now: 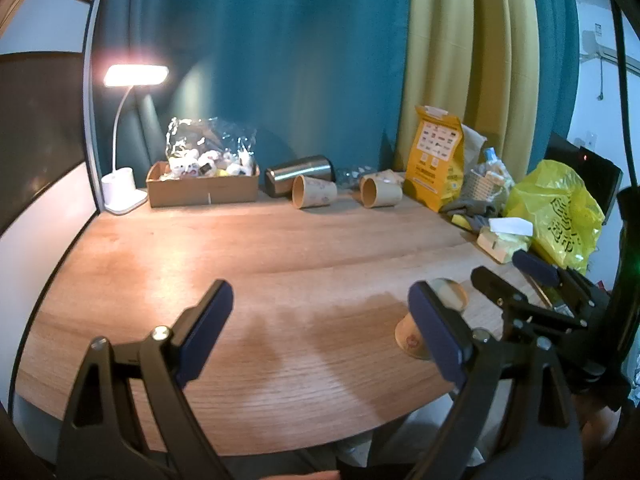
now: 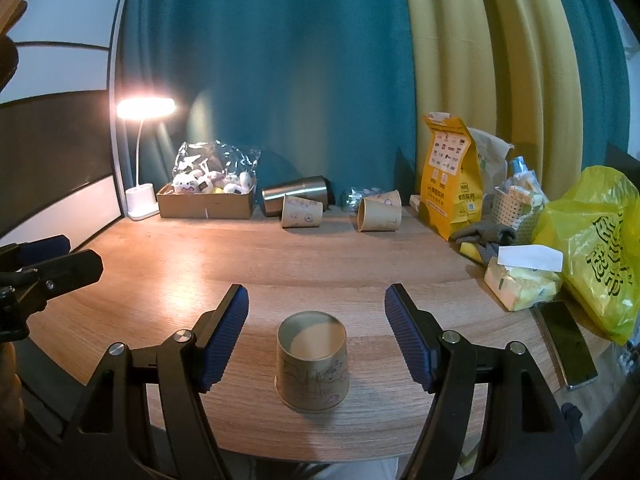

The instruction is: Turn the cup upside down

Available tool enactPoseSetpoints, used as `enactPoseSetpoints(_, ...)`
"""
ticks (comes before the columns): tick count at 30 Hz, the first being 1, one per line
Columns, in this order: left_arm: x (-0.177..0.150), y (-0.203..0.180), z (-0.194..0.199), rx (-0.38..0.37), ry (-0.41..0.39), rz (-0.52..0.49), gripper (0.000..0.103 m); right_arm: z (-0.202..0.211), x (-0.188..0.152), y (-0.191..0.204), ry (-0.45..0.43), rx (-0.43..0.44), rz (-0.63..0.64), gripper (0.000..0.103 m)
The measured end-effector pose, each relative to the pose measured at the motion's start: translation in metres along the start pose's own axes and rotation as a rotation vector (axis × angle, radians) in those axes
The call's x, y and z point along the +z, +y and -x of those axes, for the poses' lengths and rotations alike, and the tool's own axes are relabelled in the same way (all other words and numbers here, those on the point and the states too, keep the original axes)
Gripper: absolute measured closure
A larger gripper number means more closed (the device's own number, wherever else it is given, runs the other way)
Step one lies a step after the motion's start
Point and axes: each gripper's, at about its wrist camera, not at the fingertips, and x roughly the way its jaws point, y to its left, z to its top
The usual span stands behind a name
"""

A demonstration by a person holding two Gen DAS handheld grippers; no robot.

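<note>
Right gripper point(image 2: 316, 310), jaws spread and released, flanks the cup point(image 2: 311, 360) without touching; the cup stands inverted on the table point(image 2: 200, 280) near its front edge. Left gripper point(image 1: 320, 300), also released, hangs left of the cup. Cup markings are illegible.

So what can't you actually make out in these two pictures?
- Left wrist view: the upside-down paper cup is partly hidden behind the left hand-held gripper's own finger.
- Right wrist view: the drawings on the cup are too blurred to read.
- Both views: the plastic bag hides the cardboard box's contents.
</note>
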Motion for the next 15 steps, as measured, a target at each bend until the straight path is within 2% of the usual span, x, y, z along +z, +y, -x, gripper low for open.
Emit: enactPoseSetpoints(15, -0.0021, 0.0034, 0.0033, 0.000, -0.010, 0.006, 0.012, 0.0002, -0.0008, -0.0005, 0.001, 0.002, -0.005, 0.029)
